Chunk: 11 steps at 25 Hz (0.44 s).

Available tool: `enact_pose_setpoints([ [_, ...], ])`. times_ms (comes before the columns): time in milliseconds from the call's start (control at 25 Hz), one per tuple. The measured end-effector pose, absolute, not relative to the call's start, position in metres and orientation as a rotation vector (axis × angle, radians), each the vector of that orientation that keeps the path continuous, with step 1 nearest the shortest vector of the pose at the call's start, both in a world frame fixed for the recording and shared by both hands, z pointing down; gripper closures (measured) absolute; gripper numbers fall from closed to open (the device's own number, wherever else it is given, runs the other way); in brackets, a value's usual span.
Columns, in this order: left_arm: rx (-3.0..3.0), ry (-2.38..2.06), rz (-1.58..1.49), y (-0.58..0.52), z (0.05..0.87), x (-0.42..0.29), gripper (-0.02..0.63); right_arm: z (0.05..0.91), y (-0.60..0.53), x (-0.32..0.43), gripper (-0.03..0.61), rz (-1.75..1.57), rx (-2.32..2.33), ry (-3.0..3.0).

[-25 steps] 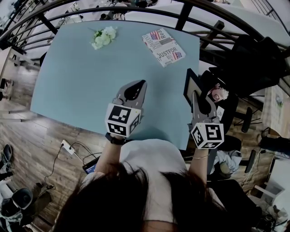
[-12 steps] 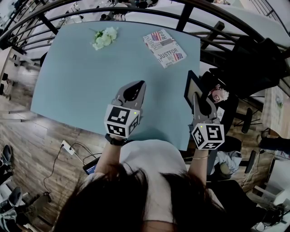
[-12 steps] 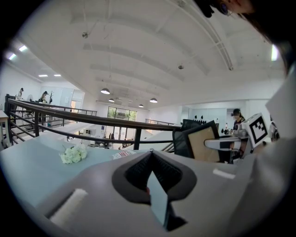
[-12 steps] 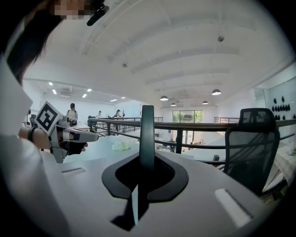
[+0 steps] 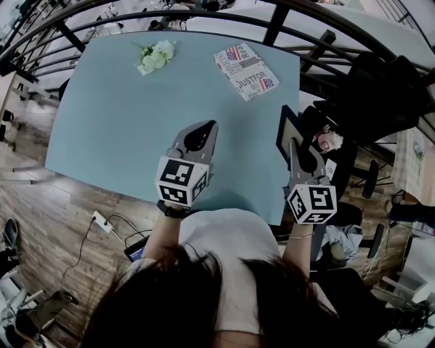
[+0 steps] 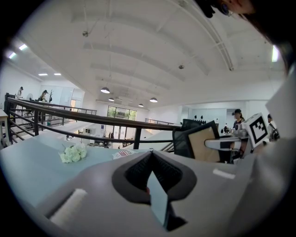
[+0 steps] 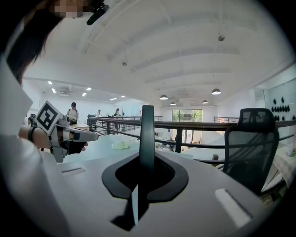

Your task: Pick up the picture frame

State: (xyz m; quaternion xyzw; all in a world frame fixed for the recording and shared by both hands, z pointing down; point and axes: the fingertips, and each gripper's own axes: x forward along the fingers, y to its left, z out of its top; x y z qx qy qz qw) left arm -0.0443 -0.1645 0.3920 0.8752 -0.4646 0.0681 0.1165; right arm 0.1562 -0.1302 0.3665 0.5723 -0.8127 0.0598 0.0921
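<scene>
The picture frame [image 5: 285, 130] is dark and thin and stands upright off the right edge of the light blue table [image 5: 122, 122]. My right gripper [image 5: 293, 144] is shut on it from the near side. In the right gripper view the frame [image 7: 147, 129] rises edge-on between the jaws. From the left gripper view its beige back [image 6: 204, 144] shows at right. My left gripper [image 5: 211, 126] hovers over the table's near middle, shut, with nothing in it.
White flowers [image 5: 155, 56] and a printed booklet [image 5: 246, 71] lie at the far side of the table. A black railing [image 5: 204, 17] runs behind it. A dark office chair [image 5: 380, 88] stands to the right. A power strip [image 5: 102, 219] lies on the wooden floor.
</scene>
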Motion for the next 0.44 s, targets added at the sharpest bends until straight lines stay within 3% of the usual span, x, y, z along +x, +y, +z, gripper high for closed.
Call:
enact_pose_setpoints([
  [440,2.56,-1.363,0.198,-0.1679,0.3925,-0.0489,0.557,0.3676,-0.1344,0.1526,0.566,0.178,1.691,-2.411],
])
